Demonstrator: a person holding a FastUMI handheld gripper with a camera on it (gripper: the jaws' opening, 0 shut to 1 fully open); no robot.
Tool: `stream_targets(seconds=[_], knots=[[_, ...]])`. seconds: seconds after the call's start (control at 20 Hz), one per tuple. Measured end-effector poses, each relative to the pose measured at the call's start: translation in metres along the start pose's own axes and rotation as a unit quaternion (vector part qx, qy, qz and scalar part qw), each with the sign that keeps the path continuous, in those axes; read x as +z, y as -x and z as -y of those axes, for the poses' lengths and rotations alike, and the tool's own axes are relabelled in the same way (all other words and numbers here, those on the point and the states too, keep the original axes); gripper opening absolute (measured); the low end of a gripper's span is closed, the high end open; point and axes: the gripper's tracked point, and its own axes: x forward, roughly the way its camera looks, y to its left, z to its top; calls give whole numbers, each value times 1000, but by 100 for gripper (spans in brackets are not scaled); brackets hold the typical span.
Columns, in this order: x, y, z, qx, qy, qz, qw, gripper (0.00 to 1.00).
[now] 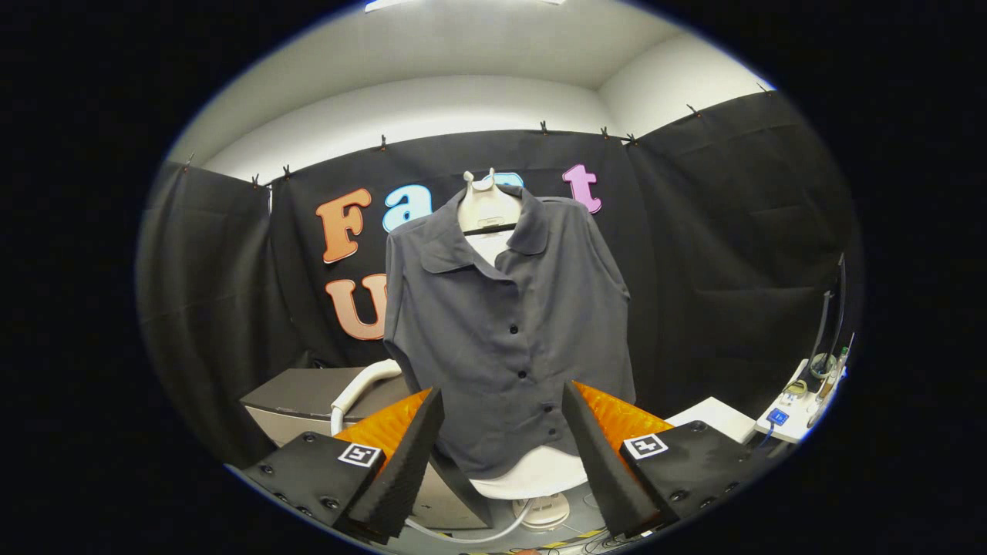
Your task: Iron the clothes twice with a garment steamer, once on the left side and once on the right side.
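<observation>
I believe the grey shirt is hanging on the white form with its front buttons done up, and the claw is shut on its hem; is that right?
Not quite: the claw is open, its fingers spread apart and gripping nothing. The gripper view shows the grey shirt hanging buttoned on the white form, its hem just ahead of and between the fingers.

No readable text, brand or number stood on anything. Each finger of the claw carried a small square black-and-white marker tag, a coded pattern rather than lettering, and the fingers stood spread apart with nothing between them. A small blue label lay on the white tabletop, too small to read.
</observation>
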Motion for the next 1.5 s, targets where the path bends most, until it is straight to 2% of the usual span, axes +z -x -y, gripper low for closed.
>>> stream_targets(seconds=[0.35,0.7,0.95,1.25,1.5], knots=[[-7,-29,-68,49,19,-13,999,98],[-19,-74,-181,128,33,-39,990,98],[-44,-118,-260,173,30,-92,980,98],[-94,-198,-321,175,56,-164,969,99],[-130,-261,-334,141,84,-212,963,99]])
